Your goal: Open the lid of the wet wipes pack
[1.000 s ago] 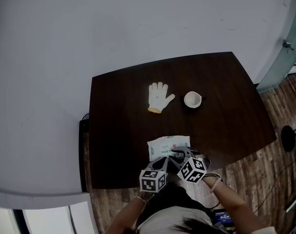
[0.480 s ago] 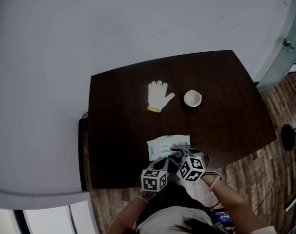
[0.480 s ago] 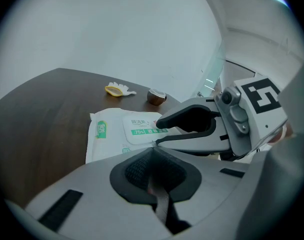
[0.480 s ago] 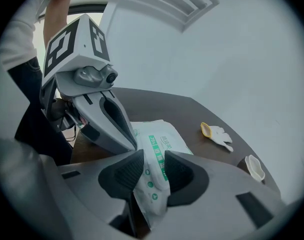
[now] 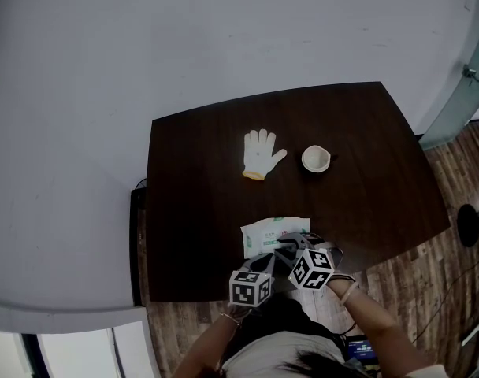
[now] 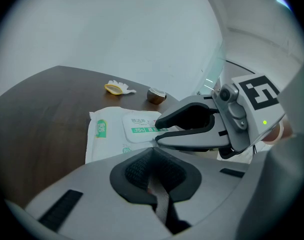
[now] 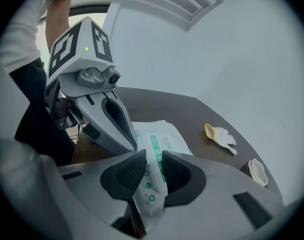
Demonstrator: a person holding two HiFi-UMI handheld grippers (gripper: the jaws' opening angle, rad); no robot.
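Observation:
The white and green wet wipes pack (image 5: 275, 233) lies flat near the front edge of the dark table (image 5: 192, 187). Both grippers meet at its near side. My right gripper (image 7: 153, 171) has the lid end of the pack (image 7: 154, 156) between its pads; the jaws are closing and the pads press on it. In the left gripper view its fingers (image 6: 192, 126) bracket the white lid (image 6: 139, 126). My left gripper (image 6: 153, 176) is shut with a thin strip of the pack's near edge pinched between its pads, its tip (image 7: 133, 145) at the pack's corner.
A white work glove (image 5: 261, 153) and a small white cup (image 5: 314, 159) sit farther back, toward the middle of the table. The table's front edge is right under the grippers, with wood floor (image 5: 428, 290) beyond. A pale wall lies behind the table.
The right gripper has rolled slightly in place. The pack, the left gripper, the glove and the cup stay where they were.

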